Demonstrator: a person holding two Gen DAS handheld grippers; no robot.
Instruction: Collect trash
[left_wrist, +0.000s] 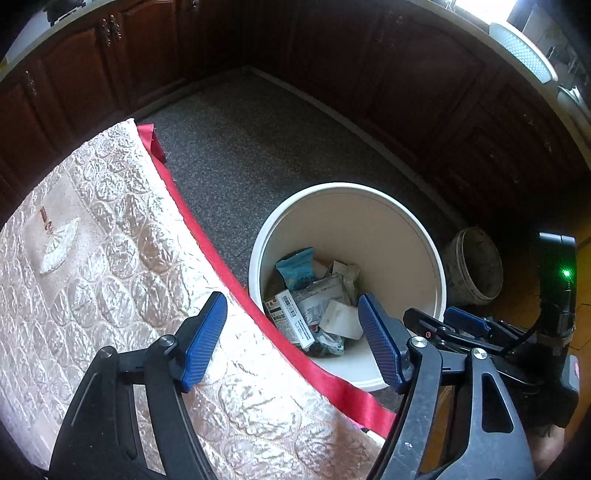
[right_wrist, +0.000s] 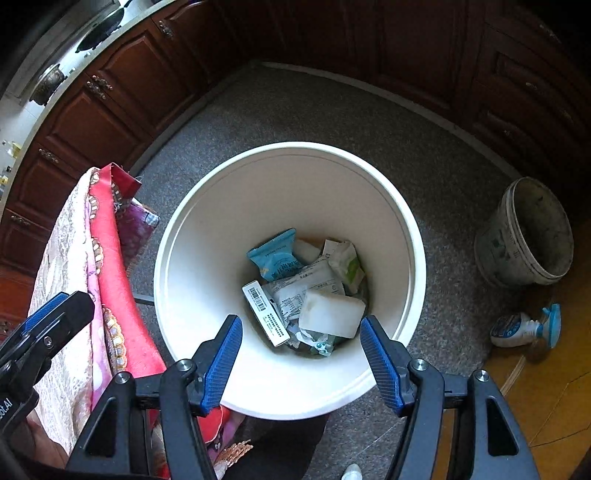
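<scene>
Right wrist view looks straight down into a round white bin (right_wrist: 192, 236) standing on speckled grey floor (right_wrist: 424, 155). At its bottom lies a loose heap of trash: a blue snack packet (right_wrist: 275, 256) toward the far side, a white and green wrapper (right_wrist: 347, 264) to its right, a flat printed pouch (right_wrist: 306, 284) in the middle, a narrow white barcode box (right_wrist: 265, 312) and a pale white block (right_wrist: 330, 312) on top. The barcode box lies flat, its long axis running from far left to near right. The white block lies with its long side across the view.

The right gripper (right_wrist: 301, 354) hangs above the bin's near rim, jaws spread wide, holding nothing. The left gripper (left_wrist: 291, 338) is also wide apart and empty, one finger over a quilted cream cloth (left_wrist: 110, 280) edged in red, the other over the bin (left_wrist: 406, 236).

To the right of the bin, apart from it, stand a dirty grey bucket (right_wrist: 517, 251), with nothing visible inside it, and a spray bottle (right_wrist: 524, 326) lying on its side. Dark wooden cabinets (right_wrist: 122, 85) surround the floor.
</scene>
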